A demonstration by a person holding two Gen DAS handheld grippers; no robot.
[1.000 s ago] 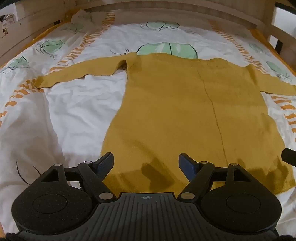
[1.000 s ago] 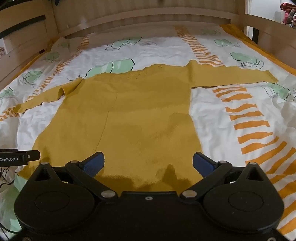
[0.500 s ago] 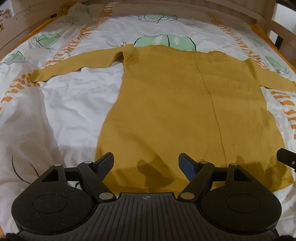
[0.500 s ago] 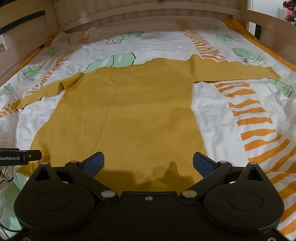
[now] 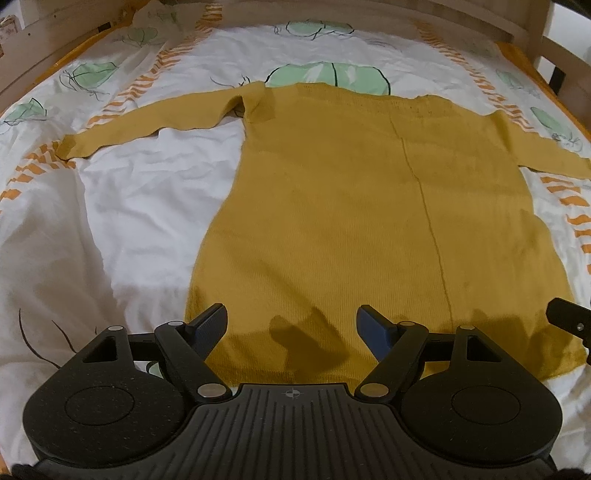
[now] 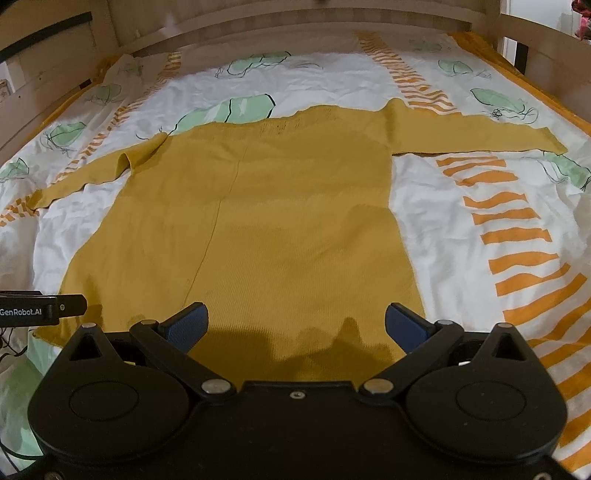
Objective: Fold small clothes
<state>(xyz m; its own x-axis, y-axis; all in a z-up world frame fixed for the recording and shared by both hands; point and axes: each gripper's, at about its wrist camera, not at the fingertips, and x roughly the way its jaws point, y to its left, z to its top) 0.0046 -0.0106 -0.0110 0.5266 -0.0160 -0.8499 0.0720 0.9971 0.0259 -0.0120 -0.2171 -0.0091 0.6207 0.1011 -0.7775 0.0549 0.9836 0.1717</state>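
A mustard-yellow knit sweater (image 5: 351,206) lies flat on the bed, hem towards me, both sleeves spread out sideways; it also shows in the right wrist view (image 6: 266,221). My left gripper (image 5: 291,325) is open and empty, just above the hem near its left corner. My right gripper (image 6: 295,323) is open and empty, above the hem's right part. The other gripper's edge shows at the right of the left wrist view (image 5: 570,319) and at the left of the right wrist view (image 6: 40,308).
The white bedsheet (image 6: 461,229) has orange stripes and green leaf prints and is wrinkled. A wooden bed frame (image 6: 295,26) runs along the far end and both sides (image 5: 565,62).
Both grippers have tilted and moved slightly forward and down over the hem; the sweater sits lower in the views. The sweater itself has not moved.
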